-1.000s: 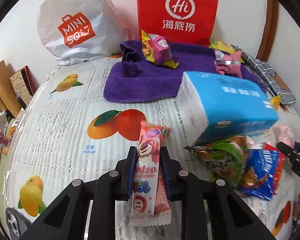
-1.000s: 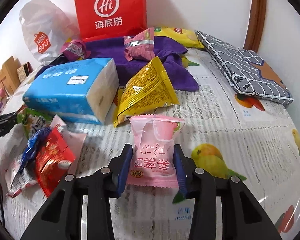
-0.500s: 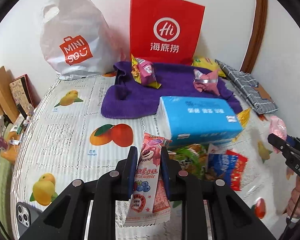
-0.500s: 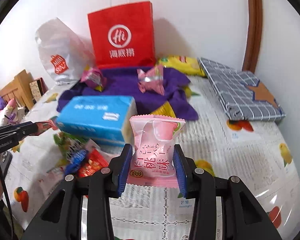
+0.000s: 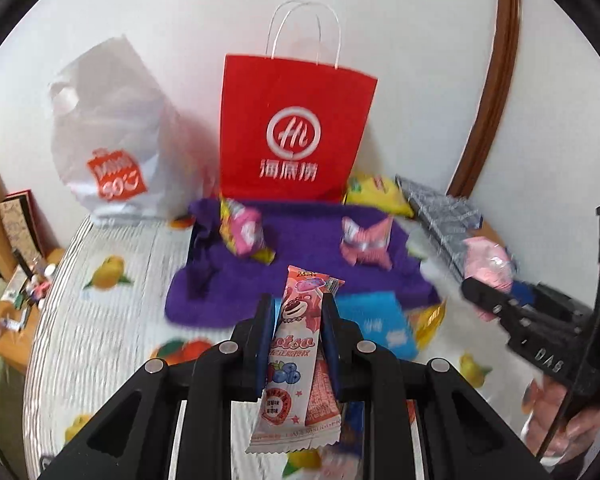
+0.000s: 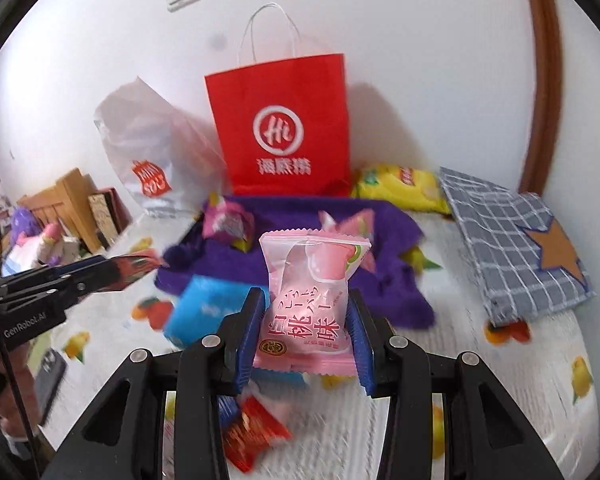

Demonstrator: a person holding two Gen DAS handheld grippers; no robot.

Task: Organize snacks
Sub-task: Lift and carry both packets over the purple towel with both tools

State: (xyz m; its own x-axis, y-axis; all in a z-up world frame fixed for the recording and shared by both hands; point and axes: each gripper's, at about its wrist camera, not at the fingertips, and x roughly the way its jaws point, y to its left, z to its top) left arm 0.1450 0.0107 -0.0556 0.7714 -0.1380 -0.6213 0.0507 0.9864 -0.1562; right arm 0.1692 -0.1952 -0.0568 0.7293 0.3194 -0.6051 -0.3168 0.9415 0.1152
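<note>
My jaws are clamped: left gripper on the strawberry bar, right gripper on the peach packet. Neither is bagged; red bag stands upper centre, loose snacks remain below.

Red paper bag: a white ring with "Hi" inside it, and below it three white Chinese characters, 海底捞.
White plastic bag: an orange bag-shaped logo; "MINI" is blurred, "SO" below it reads partly.
Long pink snack packet: "otsa" in red letters with the first letters hidden by the jaws; a line of small Chinese characters under it, too small to read; a small logo at the top, unreadable.
Pink pouch: large red characters 白桃味, a column of Japanese kana above them, too small to tell.
Left gripper body: "GenRobot.AI" in white.
Right gripper body: "DAS", seen upside down.
</note>
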